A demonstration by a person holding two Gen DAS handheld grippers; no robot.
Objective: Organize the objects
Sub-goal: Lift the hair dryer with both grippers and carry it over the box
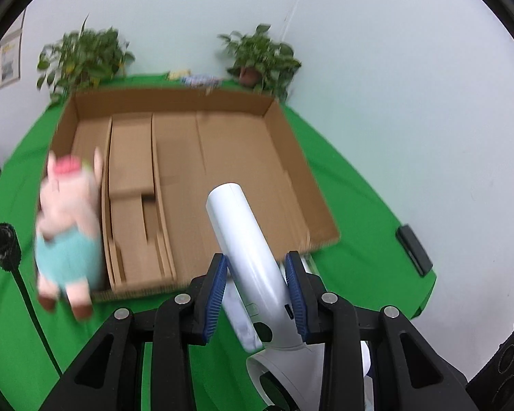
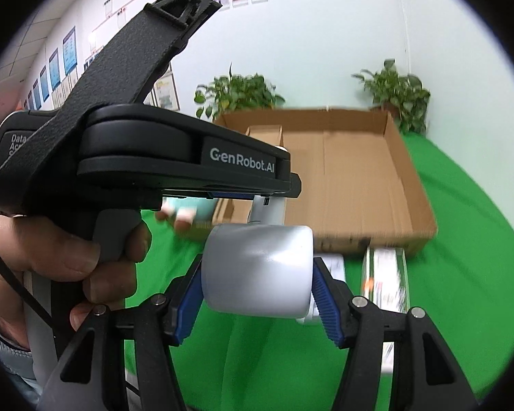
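Left wrist view: both tongs pinch a glossy white hair dryer [image 1: 246, 239], handle and wide barrel.

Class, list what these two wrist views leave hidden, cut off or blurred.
- Hair dryer: nozzle end cut off by left view's bottom edge.
- Plush pig: motion-blurred in left view; mostly hidden by left hand-held gripper's body in right view.
- Packet: print blurred, right view.
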